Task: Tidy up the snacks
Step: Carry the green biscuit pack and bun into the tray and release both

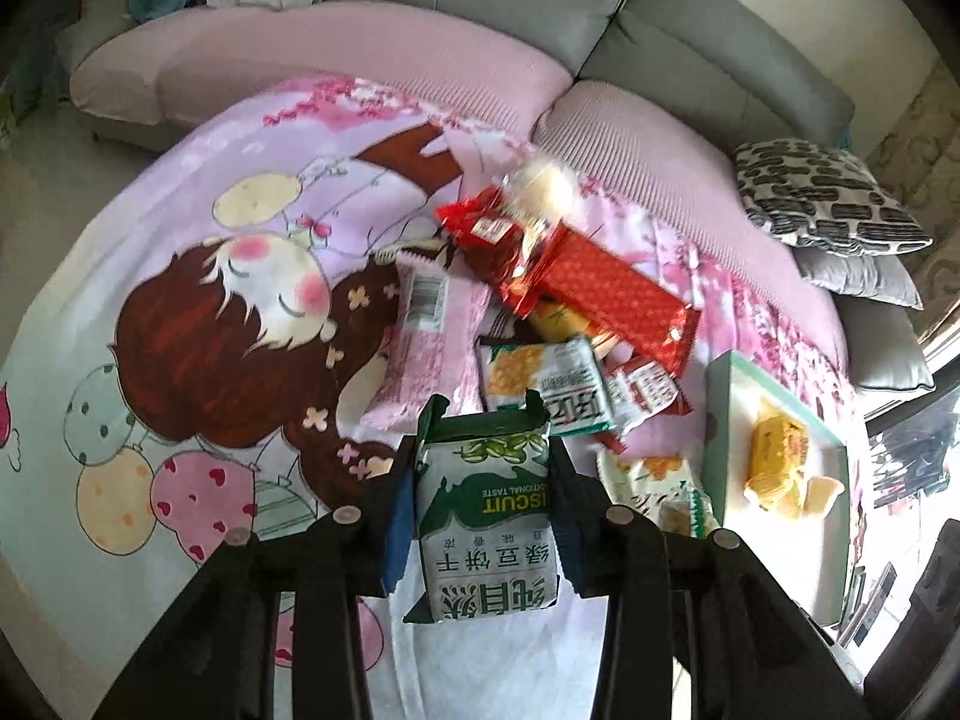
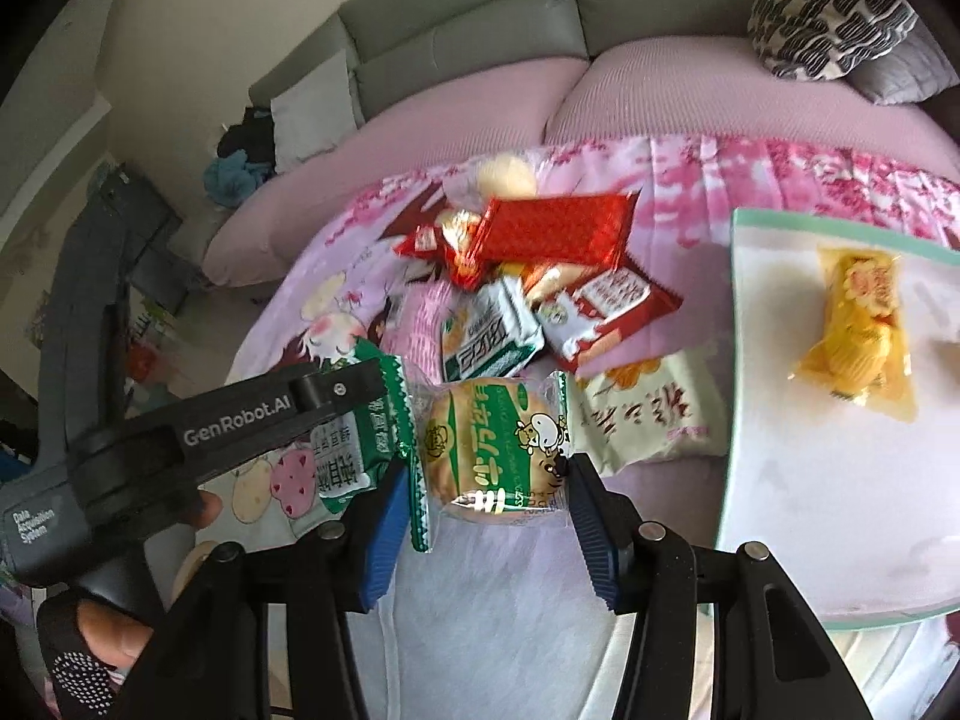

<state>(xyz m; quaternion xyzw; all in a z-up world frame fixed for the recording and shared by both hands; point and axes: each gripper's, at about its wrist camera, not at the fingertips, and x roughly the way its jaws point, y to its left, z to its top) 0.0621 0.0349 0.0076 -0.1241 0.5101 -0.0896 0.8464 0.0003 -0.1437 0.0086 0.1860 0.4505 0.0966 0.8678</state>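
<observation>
1. Grey sofa (image 1: 690,18) behind, with pink seat cushions (image 1: 336,54) and a black-and-white patterned pillow (image 1: 828,198) at its right end.
2. Cartoon-print cloth (image 1: 198,276) spread in front, carrying everything.
3. White tray (image 2: 798,468) at the cloth's right edge; yellow snack (image 2: 858,330) inside, near its far edge.
4. Snack pile (image 1: 558,312) mid-cloth, just left of the tray, red packet (image 1: 612,294) on top.
5. Left gripper (image 1: 480,510) pressed tight on a green-and-white biscuit pack (image 1: 486,516), lifted clear of the cloth.
6. Right gripper (image 2: 486,480) pinching a round cracker packet (image 2: 492,450), above the cloth's near edge, beside the left.
</observation>
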